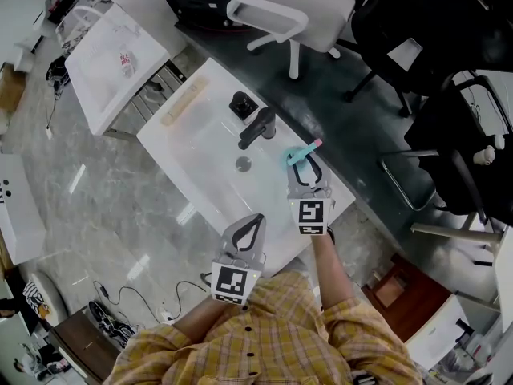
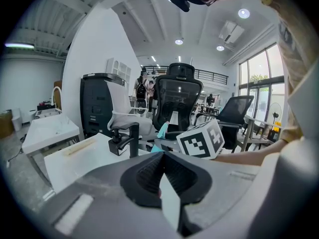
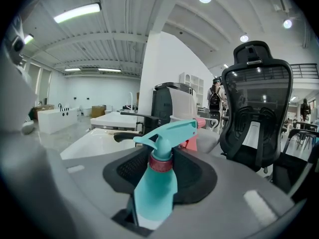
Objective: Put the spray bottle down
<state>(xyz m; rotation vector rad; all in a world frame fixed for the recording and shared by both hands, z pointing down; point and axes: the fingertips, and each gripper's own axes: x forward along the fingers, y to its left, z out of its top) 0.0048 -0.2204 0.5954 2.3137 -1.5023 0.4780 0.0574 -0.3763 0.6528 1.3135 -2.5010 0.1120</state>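
The left claw [image 1: 256, 216] hangs over the near corner of the white desk [image 1: 200, 175]. It is clenched with nothing in it, and I judge it has no part in this step.

Further along, in the middle of the desk, a round drain [image 1: 243, 164] sits in the sunken basin. The black faucet [image 1: 258, 128] rises just behind it, its spout reaching toward the left edge.

Right of the faucet, near the desk's right edge, is the teal spray bottle [image 1: 298, 156] with its pink nozzle tip. It stands between the jaws of the right claw [image 1: 308, 164], which grasp it by the body. The trigger head sticks out past the fingertips. Whether its base touches the top yet I cannot tell.

The step in hand looks like the lowering itself. What the next move calls for, to my mind, is:
- setting the base flat on the strip of top beside the basin
- letting go
- drawing back without tipping the bottle

**Obstacles:** the faucet is near, and so are the basin's slope and the right edge, so the landing spot is narrow.

**Elsewhere:** a pale wooden strip [image 1: 184, 103] lies along the far left edge, a small black fitting [image 1: 242, 103] sits behind the faucet, and office chairs stand beyond.
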